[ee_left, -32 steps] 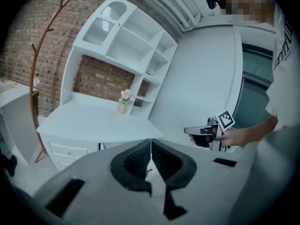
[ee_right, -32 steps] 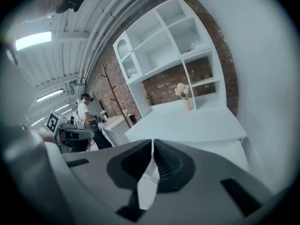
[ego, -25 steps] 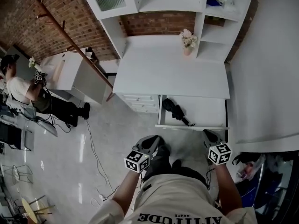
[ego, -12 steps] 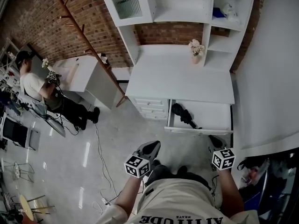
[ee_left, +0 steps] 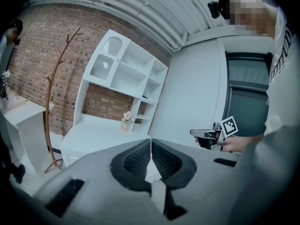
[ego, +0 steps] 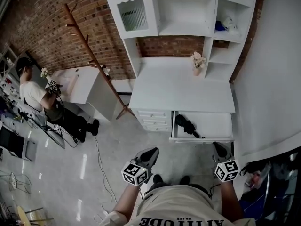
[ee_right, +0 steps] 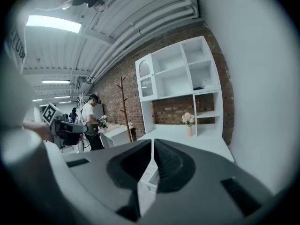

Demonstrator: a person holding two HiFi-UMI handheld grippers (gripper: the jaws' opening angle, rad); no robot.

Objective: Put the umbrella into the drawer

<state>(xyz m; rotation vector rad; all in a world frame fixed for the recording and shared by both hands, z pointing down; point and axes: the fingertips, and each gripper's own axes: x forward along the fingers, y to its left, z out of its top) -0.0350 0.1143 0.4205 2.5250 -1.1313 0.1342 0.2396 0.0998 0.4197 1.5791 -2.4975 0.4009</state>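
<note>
Black folded umbrella (ego: 186, 125) lies slantwise in the left part of the open white drawer (ego: 214, 122), loose, with nothing touching it. Placement looks done. The drawer is pulled out, probably left that way for the drop.

Far left, a seated person (ego: 29, 89) is at a small white side desk (ego: 77, 81). That is a bystander, not part of the task. Next comes a brown wooden coat rack (ego: 91, 62) leaning by the brick wall.

Centre is the white hutch desk. Its tabletop (ego: 181, 86) is bare except for a pale vase of flowers (ego: 197, 64) at the back right, well clear of the drawer. Under the tabletop a stack of small shut drawers (ego: 153, 119) sits on the left, with the open drawer just beside it on the right.

Left tongs (ee_left: 150, 143) are pressed together with nothing between them. They are held near the wearer's body, well apart from the drawer. Right tongs (ee_right: 152, 143) are also pressed together and empty, and equally far back.

Both being empty and clear of the furniture fits a finished drop. If anything remains, it is pushing the drawer front in.
</note>
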